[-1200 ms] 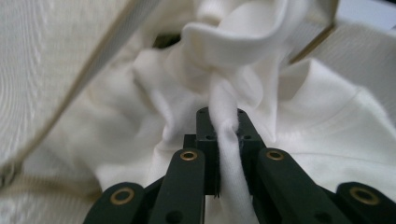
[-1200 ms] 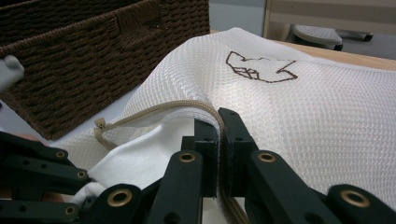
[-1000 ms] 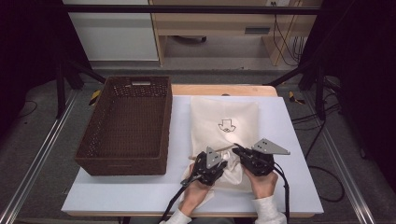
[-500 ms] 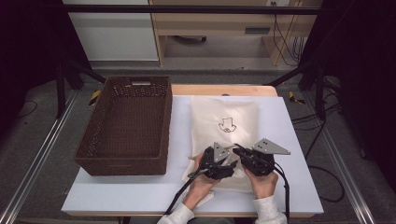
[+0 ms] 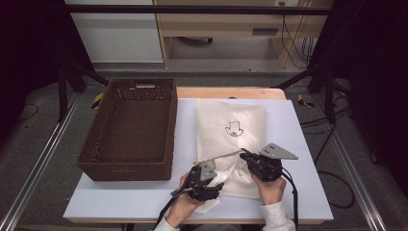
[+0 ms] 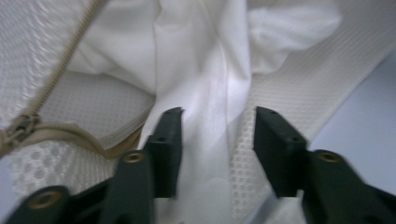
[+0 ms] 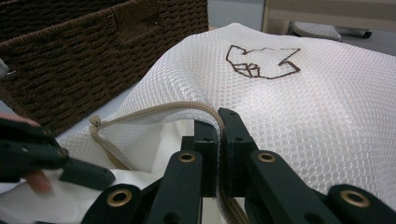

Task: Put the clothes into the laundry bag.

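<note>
- My right hand-held gripper (image 7: 218, 135) is clenched on the tan zipper edge of the white mesh laundry bag (image 7: 299, 102), holding the mouth of the bag lifted and open; in the high view it (image 5: 250, 159) sits at the near right of the bag (image 5: 231, 120).
- My left hand-held gripper (image 6: 217, 135) has its jaws parted, and they have just been closing. A fold of plain white cloth (image 6: 205, 84) runs between them, but the pads do not press on it yet, so I count it as released.
- The white cloth spills out of the bag's open mouth at the near edge of the table; in the high view it bunches between the two grippers (image 5: 235, 175), with my left gripper (image 5: 211, 185) over its near end.
- I judge the step in hand to be working the cloth at the bag's mouth, either drawing it out or tucking it in; I cannot tell which.
- The next move calls for the left jaws to close squarely on the fold, without catching the mesh or the zipper, while the right keeps the mouth held up.
- The table (image 5: 298, 144) has a pale blue-white top; a dark brown woven wicker basket (image 5: 130, 130) stands on its left half, just beside the bag.
- Beyond the table I see a grey floor, a light wooden bench (image 5: 216, 29), trailing cables and dark stand legs.
</note>
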Demonstrator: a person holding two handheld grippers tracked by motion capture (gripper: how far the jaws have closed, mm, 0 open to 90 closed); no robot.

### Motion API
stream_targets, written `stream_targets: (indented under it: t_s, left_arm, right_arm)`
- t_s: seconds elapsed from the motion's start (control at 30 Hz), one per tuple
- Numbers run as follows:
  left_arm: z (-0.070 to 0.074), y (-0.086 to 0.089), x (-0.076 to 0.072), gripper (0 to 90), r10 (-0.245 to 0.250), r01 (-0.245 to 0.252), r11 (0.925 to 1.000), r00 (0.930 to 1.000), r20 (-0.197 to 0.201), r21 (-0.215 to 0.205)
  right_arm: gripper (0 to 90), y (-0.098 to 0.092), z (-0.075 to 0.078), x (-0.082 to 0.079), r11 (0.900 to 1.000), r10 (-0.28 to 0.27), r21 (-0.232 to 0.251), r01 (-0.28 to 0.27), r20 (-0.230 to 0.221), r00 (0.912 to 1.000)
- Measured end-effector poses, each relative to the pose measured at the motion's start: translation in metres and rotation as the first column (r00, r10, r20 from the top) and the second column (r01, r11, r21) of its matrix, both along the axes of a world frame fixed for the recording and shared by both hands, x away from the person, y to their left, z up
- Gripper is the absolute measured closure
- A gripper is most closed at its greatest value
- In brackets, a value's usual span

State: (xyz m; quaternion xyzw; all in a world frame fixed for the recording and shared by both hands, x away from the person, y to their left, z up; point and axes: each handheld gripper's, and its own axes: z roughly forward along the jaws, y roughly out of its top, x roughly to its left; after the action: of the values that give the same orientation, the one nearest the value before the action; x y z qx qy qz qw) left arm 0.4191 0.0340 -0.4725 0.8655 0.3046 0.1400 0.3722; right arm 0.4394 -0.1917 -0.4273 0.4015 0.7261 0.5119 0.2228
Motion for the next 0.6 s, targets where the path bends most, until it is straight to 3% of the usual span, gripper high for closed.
stream_targets:
  t_s: [0.07, 0.13, 0.37, 0.43, 0.53, 0.6]
  left_arm:
    - [-0.002, -0.005, 0.001, 73.6, -0.004, 0.003, 0.9997, 0.9998, 0.019, 0.024]
    - [0.002, -0.005, 0.002, 85.8, -0.013, 0.013, 0.9998, 0.9999, 0.005, -0.013]
    - [0.018, -0.025, 0.016, 86.8, -0.01, 0.02, 0.9955, 0.9934, 0.114, -0.093]
    - [0.016, -0.035, 0.026, 86.9, 0.008, 0.01, 0.9907, 0.9915, 0.13, -0.136]
    - [0.007, -0.046, 0.037, 86.8, 0.012, 0.017, 0.9769, 0.9911, 0.133, -0.213]
    - [-0.002, -0.052, 0.042, 86.6, 0.021, 0.014, 0.9713, 0.9892, 0.145, -0.237]
  right_arm:
    - [86.7, 0.0, 0.0, 0.0, 1.0, 0.0, 0.001, 0.0, 0.001, 1.0]
    - [86.7, -0.001, 0.0, 0.0, 1.0, 0.001, 0.002, -0.001, 0.003, 1.0]
    - [86.7, -0.001, 0.001, 0.0, 1.0, 0.002, 0.007, -0.002, 0.005, 1.0]
    - [86.7, -0.001, 0.001, 0.0, 1.0, 0.003, 0.011, -0.003, 0.007, 1.0]
    - [86.7, -0.001, 0.001, 0.0, 1.0, 0.003, 0.014, -0.004, 0.007, 1.0]
    - [86.6, -0.001, 0.002, -0.001, 1.0, 0.001, 0.018, -0.001, 0.008, 1.0]
